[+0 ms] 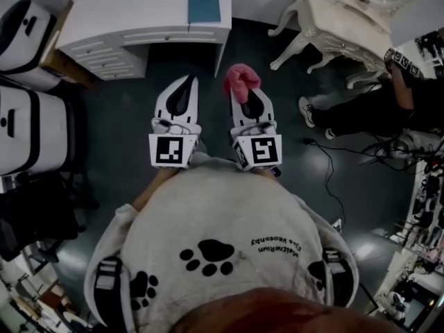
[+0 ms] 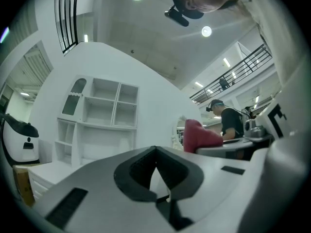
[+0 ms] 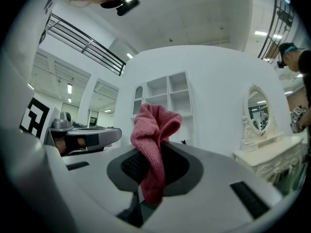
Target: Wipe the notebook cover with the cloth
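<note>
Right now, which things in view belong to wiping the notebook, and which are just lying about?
Job: pink cloth, clamped in the right gripper; teal notebook on the white desk; left gripper, shut, empty.
Lying about: vanity table, floor cable, white machines, a second person.

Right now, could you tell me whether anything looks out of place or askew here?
Nothing stands out. The notebook lies flat and square on the white desk, the pink cloth is bunched and pinched in the right gripper, and the left gripper is shut and empty. Only a loose cable trails across the floor.
</note>
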### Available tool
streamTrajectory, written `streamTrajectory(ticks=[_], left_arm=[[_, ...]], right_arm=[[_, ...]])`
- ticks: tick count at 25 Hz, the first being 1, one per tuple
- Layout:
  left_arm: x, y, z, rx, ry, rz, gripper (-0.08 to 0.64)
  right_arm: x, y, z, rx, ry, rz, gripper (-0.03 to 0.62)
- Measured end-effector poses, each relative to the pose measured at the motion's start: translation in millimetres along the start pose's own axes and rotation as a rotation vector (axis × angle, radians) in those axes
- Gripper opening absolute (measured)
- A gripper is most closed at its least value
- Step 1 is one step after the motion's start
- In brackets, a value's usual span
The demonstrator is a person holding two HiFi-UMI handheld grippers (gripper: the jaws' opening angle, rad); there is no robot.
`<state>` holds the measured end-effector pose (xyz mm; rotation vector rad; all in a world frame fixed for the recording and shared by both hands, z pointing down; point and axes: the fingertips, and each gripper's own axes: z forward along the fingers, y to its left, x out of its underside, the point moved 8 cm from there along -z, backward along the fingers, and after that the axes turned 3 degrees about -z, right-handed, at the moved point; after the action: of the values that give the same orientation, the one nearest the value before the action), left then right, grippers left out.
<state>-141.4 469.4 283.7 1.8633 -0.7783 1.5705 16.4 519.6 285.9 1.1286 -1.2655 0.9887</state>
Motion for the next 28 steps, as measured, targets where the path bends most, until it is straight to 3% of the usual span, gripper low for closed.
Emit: streamTrajectory(ticks=[12,28], left_arm=[[14,87,113,0.076,0.02,0.01,0.012],[27,126,138,0.1,0.053,-0.039,0.012]], right_arm=[[16,-33,126,0.077,0.021,0.023,0.063],[16,-33,173,0.104,0.036,0.016,0.063]])
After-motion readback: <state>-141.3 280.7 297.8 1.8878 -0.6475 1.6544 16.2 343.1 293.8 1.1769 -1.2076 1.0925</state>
